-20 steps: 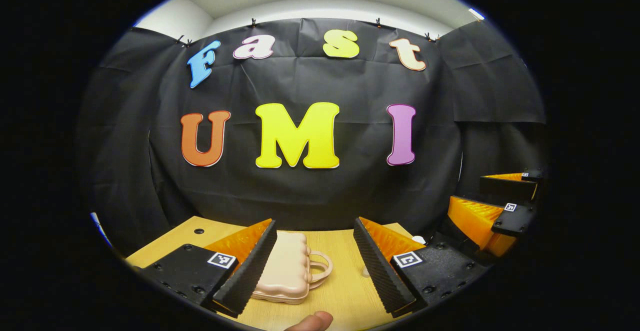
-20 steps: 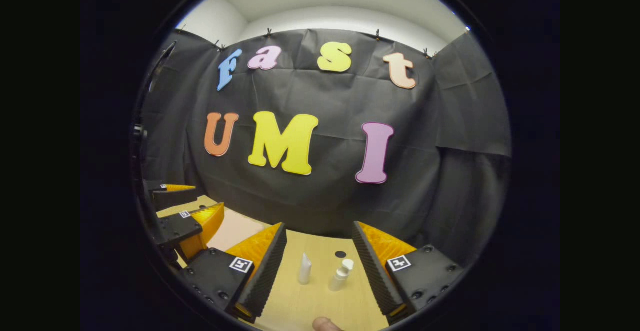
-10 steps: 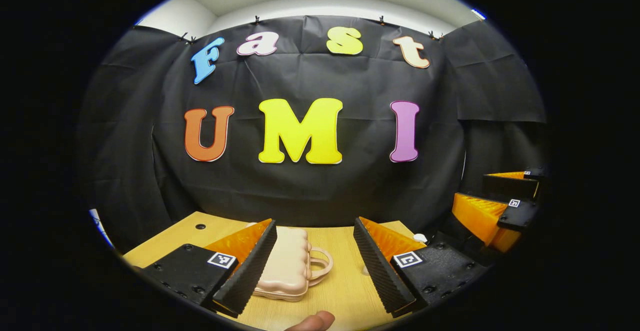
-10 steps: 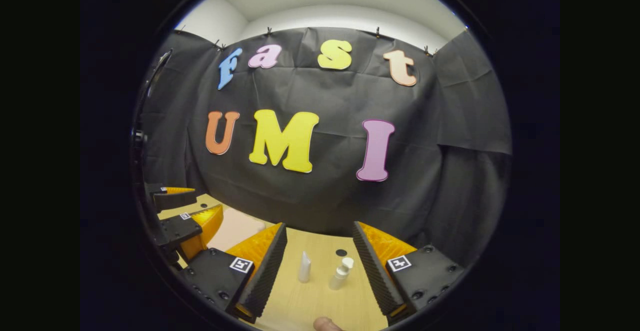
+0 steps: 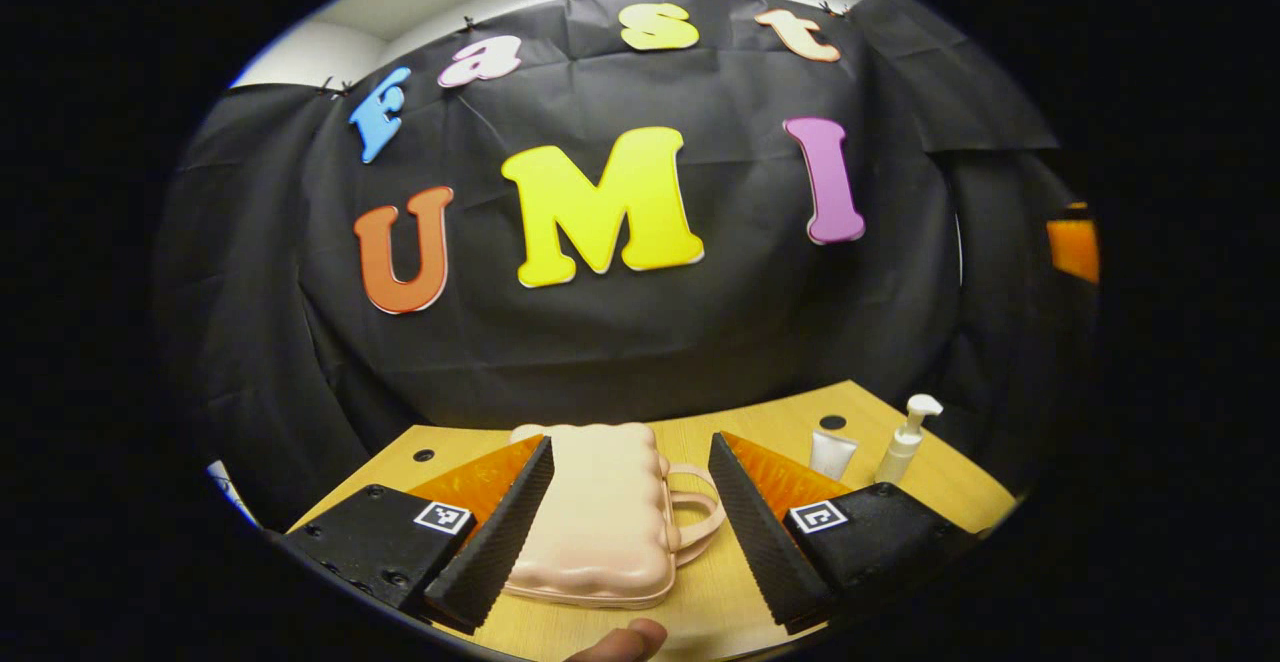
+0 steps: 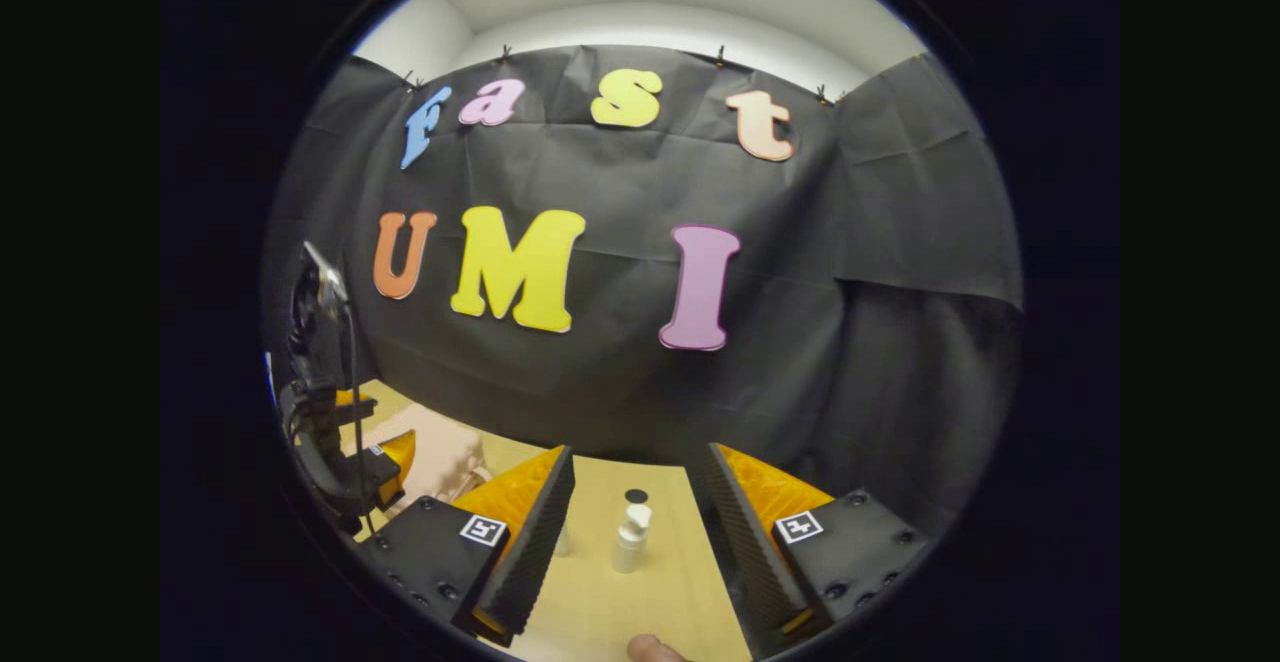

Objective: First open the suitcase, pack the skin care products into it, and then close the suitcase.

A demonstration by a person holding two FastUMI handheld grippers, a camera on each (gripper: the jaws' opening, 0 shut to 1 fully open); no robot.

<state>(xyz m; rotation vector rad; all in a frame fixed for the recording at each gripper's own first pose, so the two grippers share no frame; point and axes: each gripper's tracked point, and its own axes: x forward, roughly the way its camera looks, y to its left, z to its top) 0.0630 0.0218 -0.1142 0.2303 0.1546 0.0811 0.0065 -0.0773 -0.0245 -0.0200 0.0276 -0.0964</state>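
A closed peach-pink suitcase [image 5: 590, 522] lies flat on the wooden table [image 5: 760, 420], its handle [image 5: 700, 512] pointing right. My left gripper [image 5: 630, 442] is open just above and in front of it, and the case lies between the two fingers. To the right stand a white tube [image 5: 832, 454] and a white pump bottle [image 5: 903, 439]. In the right gripper view the pump bottle [image 6: 630, 539] stands between the fingers of my open right gripper [image 6: 636, 462], apart from them. The tube [image 6: 563, 540] is half hidden behind a finger. The suitcase [image 6: 435, 452] and the left gripper [image 6: 375, 462] are at the left.
Round cable holes [image 5: 831, 422] [image 5: 424, 455] mark the table [image 6: 600, 602]. The black cloth wall stands close behind the table's far edge. A thumb tip [image 5: 620, 640] shows at the bottom of the left gripper view, and another thumb tip [image 6: 650, 650] in the right gripper view.
The left gripper has tilted down and closed in on the suitcase, bringing tube and bottle into its view. The right gripper has swung so the pump bottle sits centred between its fingers.
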